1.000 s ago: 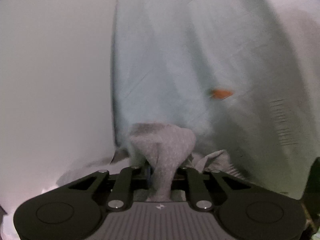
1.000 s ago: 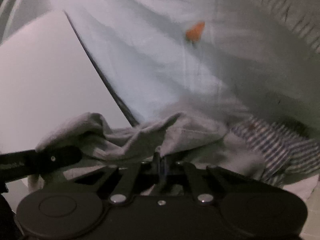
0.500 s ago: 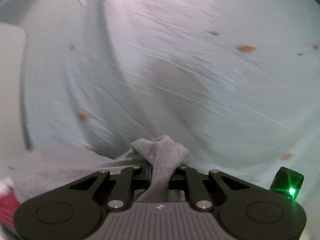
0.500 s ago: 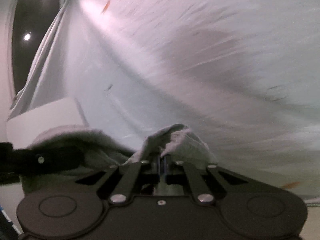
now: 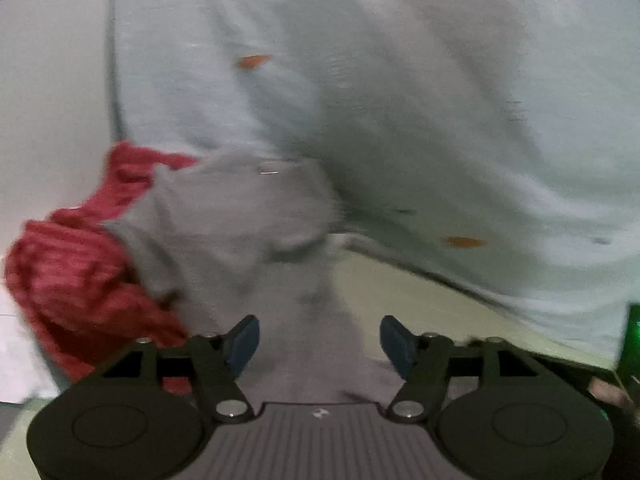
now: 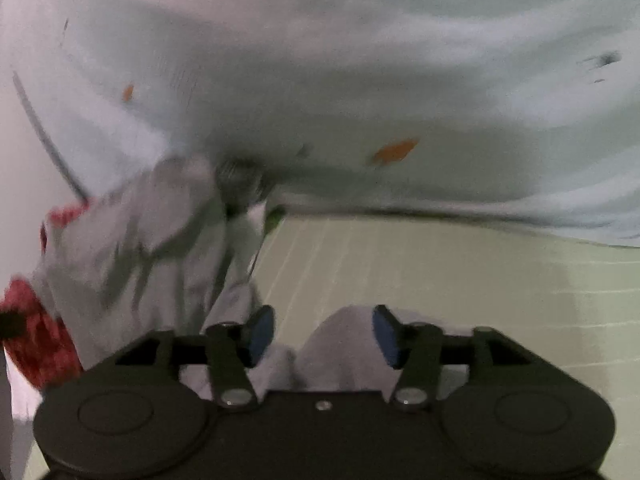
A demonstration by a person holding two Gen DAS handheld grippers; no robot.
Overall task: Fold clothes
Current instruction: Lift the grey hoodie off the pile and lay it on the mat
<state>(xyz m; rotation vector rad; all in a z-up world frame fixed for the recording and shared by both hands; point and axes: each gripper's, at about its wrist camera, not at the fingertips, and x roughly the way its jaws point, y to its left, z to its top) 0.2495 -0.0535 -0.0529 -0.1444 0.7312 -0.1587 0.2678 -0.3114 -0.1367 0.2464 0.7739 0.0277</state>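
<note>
1. Big pale blue sheet (image 5: 420, 120) with small orange marks fills the top of both my wrist views, draped over something; it looks like a bed cover, but the blur makes that a guess.
2. Pale green surface (image 6: 420, 280) with faint grid lines lies below it; this is where I am working.
3. Grey garment (image 5: 240, 232) sprawls on the green surface toward the left, partly over a red knit piece (image 5: 72, 272). It trails back between both sets of my fingers.
4. My left gripper (image 5: 318, 340): jaws opening, blue pads wide, grey cloth between them but not pinched.
5. My right gripper (image 6: 323, 334): jaws opening too, a hump of grey cloth sits between the pads, loose.
6. Step, as I judge it: letting the grey garment go onto the surface, laying it out or finishing one fold. Cannot tell which from this blur.
7. Next move calls for pulling both grippers clear without dragging cloth, then finding an edge or corner to grip for the next fold, and keeping the red piece out of it.
</note>
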